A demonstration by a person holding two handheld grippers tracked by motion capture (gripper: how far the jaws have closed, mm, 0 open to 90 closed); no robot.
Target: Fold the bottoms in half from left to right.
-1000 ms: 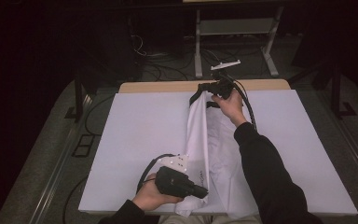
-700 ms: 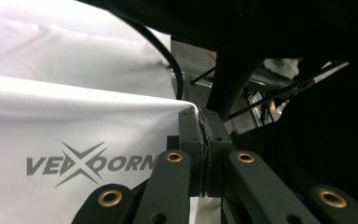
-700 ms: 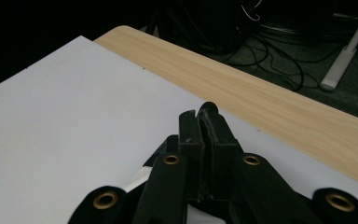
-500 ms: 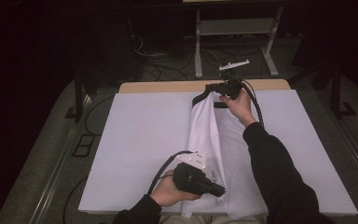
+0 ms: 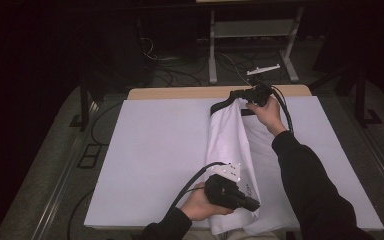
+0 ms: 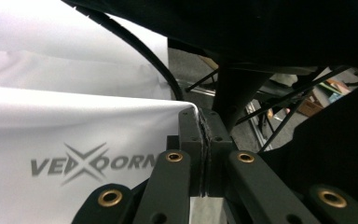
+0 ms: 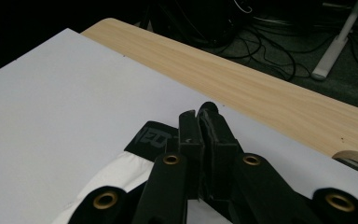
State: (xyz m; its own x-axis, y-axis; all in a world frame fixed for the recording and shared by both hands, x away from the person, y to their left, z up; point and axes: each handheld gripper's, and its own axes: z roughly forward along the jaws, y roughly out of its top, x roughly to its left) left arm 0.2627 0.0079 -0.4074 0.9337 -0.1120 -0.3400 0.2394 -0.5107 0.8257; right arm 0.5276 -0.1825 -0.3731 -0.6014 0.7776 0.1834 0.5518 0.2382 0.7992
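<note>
White garment (image 5: 232, 145) — folded lengthwise, lying down the middle of the white table cover (image 5: 155, 150), its black waistband (image 5: 225, 102) at the far end near the bare wooden table edge (image 5: 180, 93). My left gripper (image 5: 250, 204) sits at the near end; in the left gripper view its jaws are pressed together on the fabric's edge, beside a grey printed logo (image 6: 93, 163). My right gripper (image 5: 240, 93) is at the far end — in the right gripper view its jaws are clamped together at the waistband (image 7: 151, 136), with white cloth below them.
</note>
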